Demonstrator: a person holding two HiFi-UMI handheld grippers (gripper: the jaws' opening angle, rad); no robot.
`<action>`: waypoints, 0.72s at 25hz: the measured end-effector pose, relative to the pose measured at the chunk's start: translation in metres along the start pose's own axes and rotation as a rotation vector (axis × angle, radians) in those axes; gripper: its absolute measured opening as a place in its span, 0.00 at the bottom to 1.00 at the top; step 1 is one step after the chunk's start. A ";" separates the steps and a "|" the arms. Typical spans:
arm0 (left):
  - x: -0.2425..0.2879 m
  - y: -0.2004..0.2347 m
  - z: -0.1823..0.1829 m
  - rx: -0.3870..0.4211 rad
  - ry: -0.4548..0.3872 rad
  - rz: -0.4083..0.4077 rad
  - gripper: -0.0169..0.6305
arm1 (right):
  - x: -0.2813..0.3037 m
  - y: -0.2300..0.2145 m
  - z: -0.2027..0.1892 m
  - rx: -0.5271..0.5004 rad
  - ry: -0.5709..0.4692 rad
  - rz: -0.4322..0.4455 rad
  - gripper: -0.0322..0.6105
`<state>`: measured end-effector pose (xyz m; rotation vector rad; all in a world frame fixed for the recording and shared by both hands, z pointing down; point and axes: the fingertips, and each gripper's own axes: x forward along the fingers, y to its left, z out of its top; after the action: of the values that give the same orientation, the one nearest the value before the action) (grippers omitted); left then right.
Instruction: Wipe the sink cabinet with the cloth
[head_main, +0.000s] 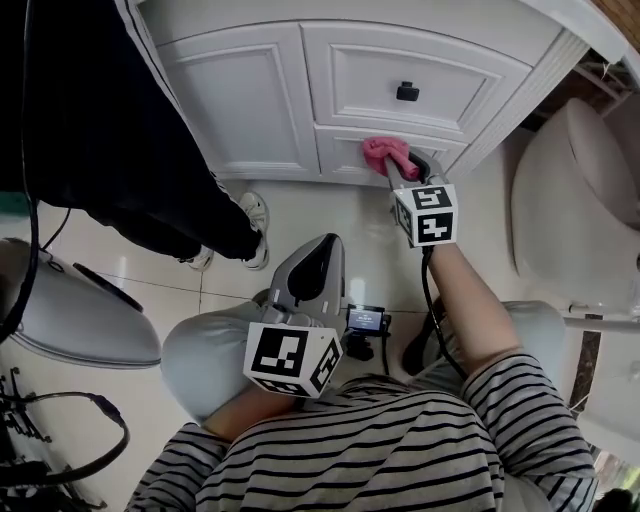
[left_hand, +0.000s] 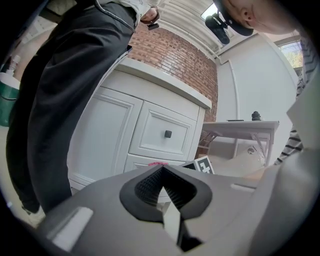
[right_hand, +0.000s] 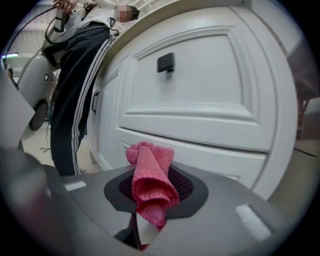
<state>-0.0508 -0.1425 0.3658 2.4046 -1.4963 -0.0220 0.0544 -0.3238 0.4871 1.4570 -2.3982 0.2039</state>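
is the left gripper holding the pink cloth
No, the left gripper has its jaws shut on nothing; the pink cloth is clamped in the right gripper.

Wall (left_hand: 186, 59): red brick, with white beside it.
Floor (head_main: 300, 212): glossy pale tiles.
Table (left_hand: 240, 125): white, with crossed legs.
Window (left_hand: 301, 55): daylight.

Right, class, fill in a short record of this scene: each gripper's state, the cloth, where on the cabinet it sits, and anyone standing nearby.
Right gripper: jaws shut on the pink cloth, reaching toward the cabinet
Left gripper: jaws together, nothing between them, well back from the cabinet
Cloth position: at the lower drawer front, below the drawer with the black knob; contact cannot be confirmed
Cabinet: white, door and drawers closed
Bystander: dark trousers, standing at the cabinet's left side
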 end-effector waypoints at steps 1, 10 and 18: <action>0.001 -0.003 -0.001 0.004 0.002 -0.005 0.02 | -0.008 -0.014 -0.004 0.017 0.002 -0.029 0.20; 0.003 -0.008 -0.003 0.016 0.017 0.004 0.02 | -0.083 -0.124 -0.036 0.229 0.038 -0.347 0.20; 0.001 0.004 -0.004 -0.010 0.022 0.024 0.02 | -0.007 0.056 -0.013 0.214 -0.023 0.042 0.20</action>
<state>-0.0534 -0.1441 0.3709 2.3707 -1.5118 0.0024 0.0107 -0.2875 0.4998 1.5066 -2.4901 0.4693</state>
